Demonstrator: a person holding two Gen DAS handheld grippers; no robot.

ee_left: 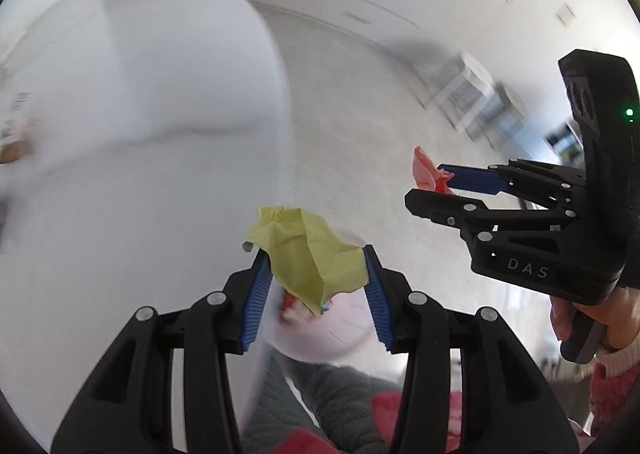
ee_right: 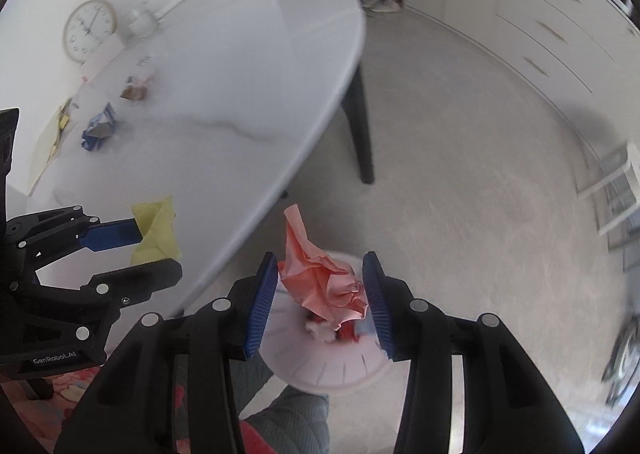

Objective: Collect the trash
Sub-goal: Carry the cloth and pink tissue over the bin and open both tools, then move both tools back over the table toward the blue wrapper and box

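L gripper (ee_left: pixel 316 274) jaws clamp yellow paper wad (ee_left: pixel 308 250), R gripper (ee_right: pixel 320 290) jaws clamp pink paper wad (ee_right: pixel 328 278). Both hang over white bin (ee_right: pixel 340 366) below, beside surface (ee_right: pixel 240 93). Drop step: next, spread jaws. Blue wrapper (ee_right: pixel 98 127) waits farther back.

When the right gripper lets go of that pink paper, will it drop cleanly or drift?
The pink crumpled paper, pinched by the right gripper, looks thin and light, so it may flutter. A loose flap sticks up, likely floppy. It hangs over the white bin, so it should probably land inside.
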